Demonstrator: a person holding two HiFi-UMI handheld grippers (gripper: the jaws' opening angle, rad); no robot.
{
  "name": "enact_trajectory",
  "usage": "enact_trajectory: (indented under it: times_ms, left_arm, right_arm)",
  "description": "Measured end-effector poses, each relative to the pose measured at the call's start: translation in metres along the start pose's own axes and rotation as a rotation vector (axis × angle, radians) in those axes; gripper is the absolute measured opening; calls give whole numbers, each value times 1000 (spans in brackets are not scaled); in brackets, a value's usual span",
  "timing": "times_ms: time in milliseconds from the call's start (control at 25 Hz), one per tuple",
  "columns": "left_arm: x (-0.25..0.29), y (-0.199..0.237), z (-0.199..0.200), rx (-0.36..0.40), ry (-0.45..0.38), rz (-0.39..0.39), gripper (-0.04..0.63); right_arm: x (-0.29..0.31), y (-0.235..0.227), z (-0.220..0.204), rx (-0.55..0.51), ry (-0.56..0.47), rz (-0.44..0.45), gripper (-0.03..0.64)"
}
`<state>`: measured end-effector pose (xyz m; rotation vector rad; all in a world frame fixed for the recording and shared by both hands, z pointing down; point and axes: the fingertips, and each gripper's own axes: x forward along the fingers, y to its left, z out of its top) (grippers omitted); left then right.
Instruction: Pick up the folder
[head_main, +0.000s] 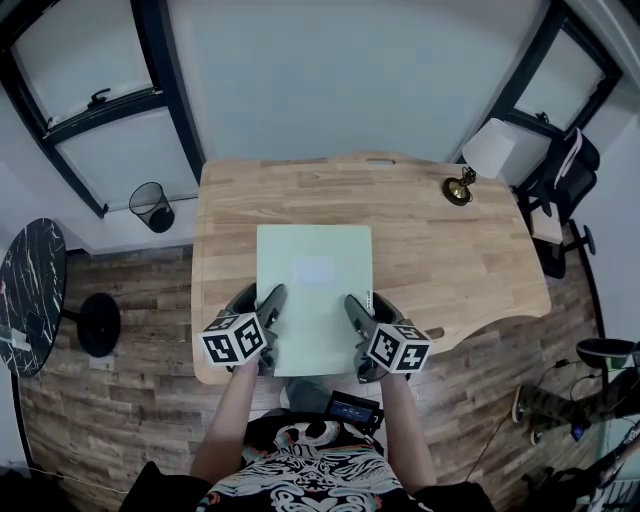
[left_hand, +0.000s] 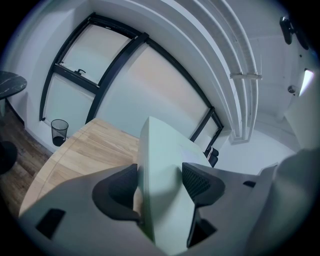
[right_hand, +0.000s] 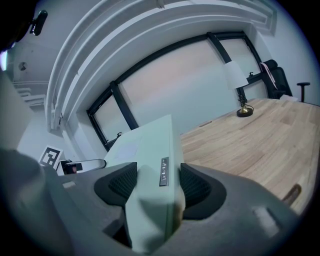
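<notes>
A pale green folder (head_main: 314, 290) lies flat over the near middle of the wooden desk (head_main: 450, 250), with a faint label near its centre. My left gripper (head_main: 268, 310) is shut on the folder's near left edge, and my right gripper (head_main: 356, 315) is shut on its near right edge. In the left gripper view the folder (left_hand: 162, 185) fills the gap between the dark pads (left_hand: 200, 182). The right gripper view shows the folder (right_hand: 152, 180) clamped the same way, a small strip of print on its edge.
A brass lamp base (head_main: 459, 188) with a white shade (head_main: 489, 148) stands at the desk's far right. A black wire bin (head_main: 151, 205) sits on the floor at left, beside a dark round table (head_main: 30, 290). An office chair (head_main: 560, 180) is at right. Windows line the far wall.
</notes>
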<state>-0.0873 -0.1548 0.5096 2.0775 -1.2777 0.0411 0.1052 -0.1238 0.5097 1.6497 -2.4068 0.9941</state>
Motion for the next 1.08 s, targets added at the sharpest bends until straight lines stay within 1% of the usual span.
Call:
enact_trajectory:
  times_ms: [600, 1080]
  left_arm:
    - [3, 7, -2, -10, 11, 5, 273]
    - [10, 6, 1, -14, 8, 1, 273]
  right_arm:
    - [6, -1, -4, 3, 13, -9, 264]
    - [11, -4, 2, -8, 15, -16, 264]
